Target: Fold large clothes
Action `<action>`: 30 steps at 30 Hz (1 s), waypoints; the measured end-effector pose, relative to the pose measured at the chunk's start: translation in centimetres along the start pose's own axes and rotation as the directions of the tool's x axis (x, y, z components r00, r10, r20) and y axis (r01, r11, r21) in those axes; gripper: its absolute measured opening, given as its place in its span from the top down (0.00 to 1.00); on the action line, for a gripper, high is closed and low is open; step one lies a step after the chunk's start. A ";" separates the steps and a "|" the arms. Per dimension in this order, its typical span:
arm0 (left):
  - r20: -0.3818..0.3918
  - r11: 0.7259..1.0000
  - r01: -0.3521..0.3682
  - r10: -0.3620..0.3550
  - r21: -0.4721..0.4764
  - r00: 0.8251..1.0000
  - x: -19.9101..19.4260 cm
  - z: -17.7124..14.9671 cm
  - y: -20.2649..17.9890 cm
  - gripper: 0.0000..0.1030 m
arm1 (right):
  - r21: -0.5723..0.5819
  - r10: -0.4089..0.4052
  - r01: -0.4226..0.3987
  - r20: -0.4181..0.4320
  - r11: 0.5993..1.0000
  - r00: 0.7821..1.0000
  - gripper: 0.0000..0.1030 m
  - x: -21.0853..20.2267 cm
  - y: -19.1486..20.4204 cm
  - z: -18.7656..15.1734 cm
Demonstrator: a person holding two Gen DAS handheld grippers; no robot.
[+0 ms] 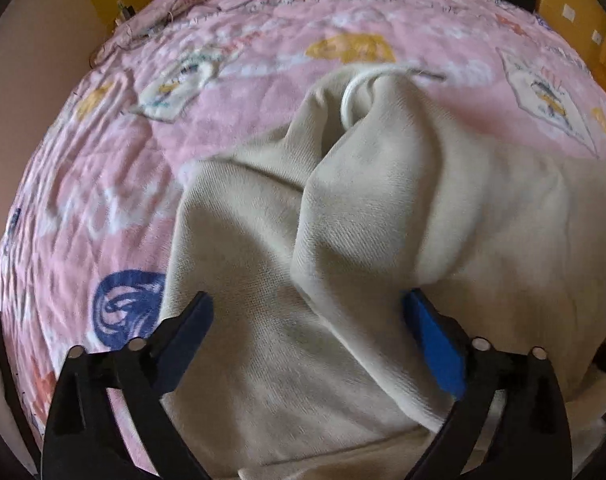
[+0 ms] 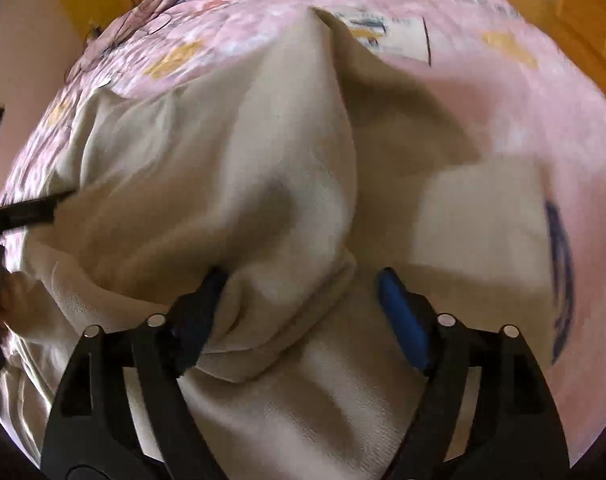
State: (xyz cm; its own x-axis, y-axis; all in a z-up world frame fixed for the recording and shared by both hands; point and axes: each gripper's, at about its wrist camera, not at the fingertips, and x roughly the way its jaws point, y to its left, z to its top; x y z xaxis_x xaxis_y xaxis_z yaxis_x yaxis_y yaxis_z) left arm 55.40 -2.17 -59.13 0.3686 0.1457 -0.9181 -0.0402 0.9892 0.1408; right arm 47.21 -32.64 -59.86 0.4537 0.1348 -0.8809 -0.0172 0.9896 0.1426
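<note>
Covering the bed, pink patterned quilt under cream garment

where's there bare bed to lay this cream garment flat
Bare quilt lies left of the garment in the left wrist view, bordered by the blue swirl and the bed's left edge. More lies beyond the garment's far end toward the cables. In the right wrist view, pink quilt is free at right. The middle is crowded with bunched cloth between both open grippers.

- cream sweatshirt, soft knit, all bunched up in thick folds on the pink bed
- white drawstring loop pokes out at its far end
</note>
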 end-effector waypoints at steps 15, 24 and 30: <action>-0.025 0.998 0.047 -0.046 0.042 0.999 -4.7 -5.1 -1.6 0.08 | -0.018 0.275 -0.275 0.132 0.961 0.952 0.30 -7.4 7.5 -0.4; -0.052 0.998 0.062 -0.061 0.018 0.997 -5.7 -10.4 2.1 0.09 | -0.092 0.153 -0.152 0.001 0.984 0.988 0.61 -2.7 11.5 -6.3; 0.044 0.995 0.098 -0.096 -0.037 0.994 -11.8 -15.3 7.6 0.09 | -0.101 0.145 -0.132 0.129 0.986 0.981 0.56 -9.6 11.4 -7.7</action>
State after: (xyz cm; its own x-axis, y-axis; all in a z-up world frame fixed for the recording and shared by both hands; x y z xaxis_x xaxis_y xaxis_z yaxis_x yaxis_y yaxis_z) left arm 36.57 3.83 -52.92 0.4115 0.0488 -0.9101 -0.0377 0.9986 0.0365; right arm 35.77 -22.29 -53.21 0.5578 0.2691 -0.7852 -0.1666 0.9630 0.2117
